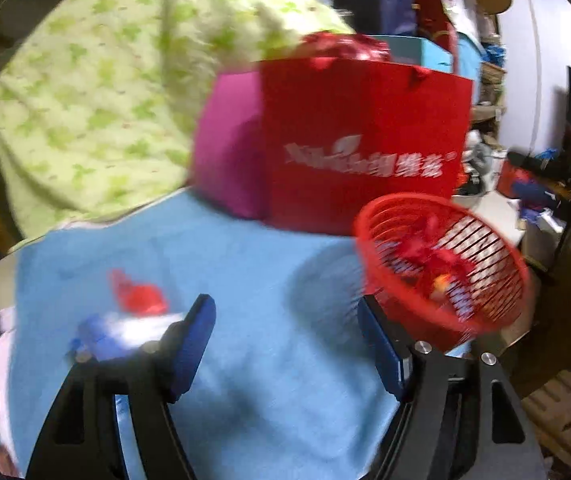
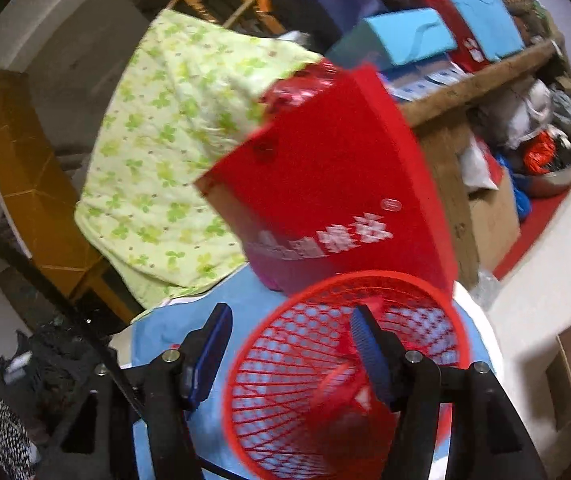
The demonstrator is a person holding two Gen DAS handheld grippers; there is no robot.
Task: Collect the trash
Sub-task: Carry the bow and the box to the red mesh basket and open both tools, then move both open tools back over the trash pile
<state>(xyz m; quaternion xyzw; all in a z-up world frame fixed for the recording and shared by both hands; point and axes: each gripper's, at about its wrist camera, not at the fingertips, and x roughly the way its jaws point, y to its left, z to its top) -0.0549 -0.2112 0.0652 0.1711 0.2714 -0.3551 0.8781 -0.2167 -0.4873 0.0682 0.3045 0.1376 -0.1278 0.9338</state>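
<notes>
On the table's blue cloth (image 1: 245, 280), a red wrapper (image 1: 139, 294) and a blue-and-white scrap (image 1: 121, 334) lie just beside the left finger of my left gripper (image 1: 285, 344), whose fingers stand wide apart and hold nothing. Behind them rises a red paper bag (image 1: 365, 148) with white lettering, a green-patterned quilt (image 1: 105, 92) heaped to its left. Further right sits the red mesh basket (image 1: 445, 268), tilted on the cloth near the table's edge, with red scraps already inside it. My right gripper (image 2: 289, 348) hangs over that basket (image 2: 341, 380), fingers open and empty, its right finger lying in front of the basket's mouth and a crumpled red piece (image 2: 337, 392) resting within. Both views are blurred. I judge the step in hand to be fetching the remaining litter: I would swing the left gripper leftward, straddle the red wrapper squarely, press lightly into the cloth and close without pinching the fabric
</notes>
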